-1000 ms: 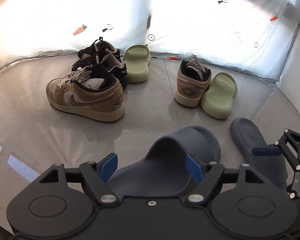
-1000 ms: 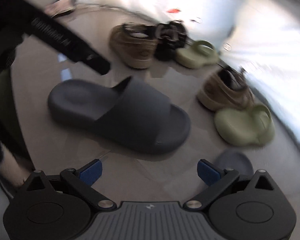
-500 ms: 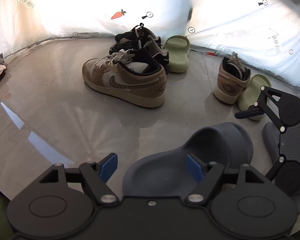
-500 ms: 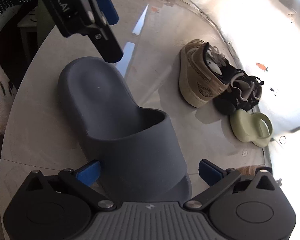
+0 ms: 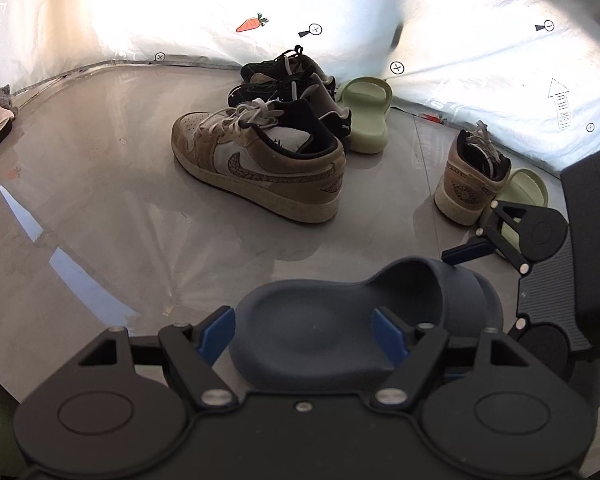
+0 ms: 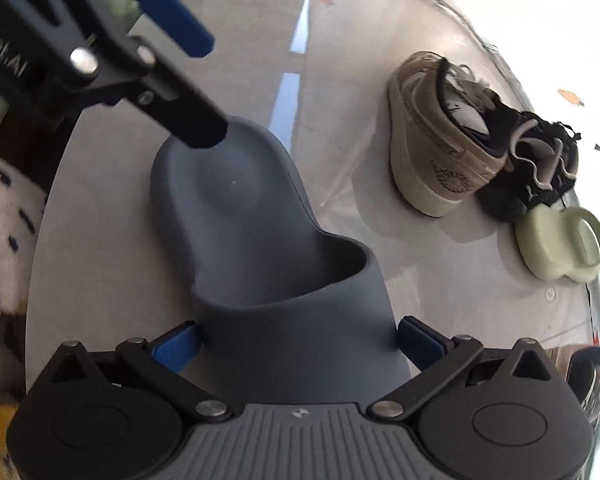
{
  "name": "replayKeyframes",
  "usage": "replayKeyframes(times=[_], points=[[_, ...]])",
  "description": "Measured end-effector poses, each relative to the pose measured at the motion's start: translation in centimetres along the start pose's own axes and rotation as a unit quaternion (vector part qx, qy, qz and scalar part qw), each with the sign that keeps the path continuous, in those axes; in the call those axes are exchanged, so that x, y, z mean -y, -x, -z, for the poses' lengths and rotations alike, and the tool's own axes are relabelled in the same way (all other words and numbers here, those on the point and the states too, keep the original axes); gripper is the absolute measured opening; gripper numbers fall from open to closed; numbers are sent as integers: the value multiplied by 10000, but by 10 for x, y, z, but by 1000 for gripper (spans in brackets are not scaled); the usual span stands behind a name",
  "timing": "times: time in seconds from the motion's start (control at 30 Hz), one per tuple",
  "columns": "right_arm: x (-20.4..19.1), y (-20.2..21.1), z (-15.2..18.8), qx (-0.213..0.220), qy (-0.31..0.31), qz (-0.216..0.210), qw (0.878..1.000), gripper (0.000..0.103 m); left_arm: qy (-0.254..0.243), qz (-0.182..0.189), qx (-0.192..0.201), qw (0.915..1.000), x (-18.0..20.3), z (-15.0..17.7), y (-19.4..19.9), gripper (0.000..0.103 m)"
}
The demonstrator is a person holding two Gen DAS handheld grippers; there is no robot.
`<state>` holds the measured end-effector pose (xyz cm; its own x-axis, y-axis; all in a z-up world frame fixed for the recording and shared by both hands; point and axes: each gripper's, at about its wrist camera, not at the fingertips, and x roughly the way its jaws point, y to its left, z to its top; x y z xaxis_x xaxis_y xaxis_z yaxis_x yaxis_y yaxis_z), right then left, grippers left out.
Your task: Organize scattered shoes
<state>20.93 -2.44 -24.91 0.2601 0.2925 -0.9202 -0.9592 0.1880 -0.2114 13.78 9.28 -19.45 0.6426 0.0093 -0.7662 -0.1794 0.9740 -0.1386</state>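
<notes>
Left wrist: jaws astride grey slide [image 5: 340, 320]

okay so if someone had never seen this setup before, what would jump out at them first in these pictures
Most striking is the big dark grey slide in the foreground, with the left claw at its heel and the right claw straddling its toe end, both open. Beyond it, a tan sneaker stands mid-floor in front of a black pair and a pale green slide near the white sheet. Its tan mate sits apart to the right beside another green slide.
</notes>
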Motion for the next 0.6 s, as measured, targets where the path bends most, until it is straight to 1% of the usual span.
replayKeyframes(times=[0.07, 0.13, 0.17, 0.2, 0.27, 0.3, 0.33, 0.37, 0.4, 0.47, 0.5, 0.6], points=[[-1, -1, -5, -226, -617, 204, 9976, 103, 42, 2, -23, 10000, -2, -1, -2, 76], [-3, 1, -7, -435, -1356, 377, 9891, 103, 84, 2, -53, 10000, -3, -2, -4, 76], [-4, 2, -7, -529, -1543, 404, 9858, 103, 91, 5, -59, 9999, -3, -3, -5, 76], [-5, 4, -5, -738, -1871, 434, 9786, 103, 100, 10, -67, 9999, -4, -3, -6, 76], [-7, 7, -2, -1145, -2505, 453, 9603, 103, 105, 7, -77, 9999, -3, -5, -8, 76], [-8, 11, 1, -1288, -2738, 341, 9525, 103, 104, 3, -82, 9999, -3, -5, -9, 76], [-10, 15, 5, -1349, -2863, 189, 9484, 103, 102, 12, -93, 9999, -3, -6, -11, 76], [-11, 20, 9, -1375, -2960, -20, 9452, 103, 100, 29, -109, 9999, -3, -6, -12, 76], [-12, 28, 16, -1288, -3015, -282, 9443, 103, 99, 47, -124, 9999, -3, -6, -13, 76], [-11, 41, 27, -957, -3198, -521, 9412, 103, 94, 78, -151, 9998, -2, -7, -15, 76], [-11, 46, 32, -816, -3254, -537, 9405, 103, 87, 89, -160, 9998, -2, -7, -16, 76], [-15, 50, 37, -551, -3158, 66, 9472, 103, 100, 160, -221, 9996, 0, -8, -20, 76]])
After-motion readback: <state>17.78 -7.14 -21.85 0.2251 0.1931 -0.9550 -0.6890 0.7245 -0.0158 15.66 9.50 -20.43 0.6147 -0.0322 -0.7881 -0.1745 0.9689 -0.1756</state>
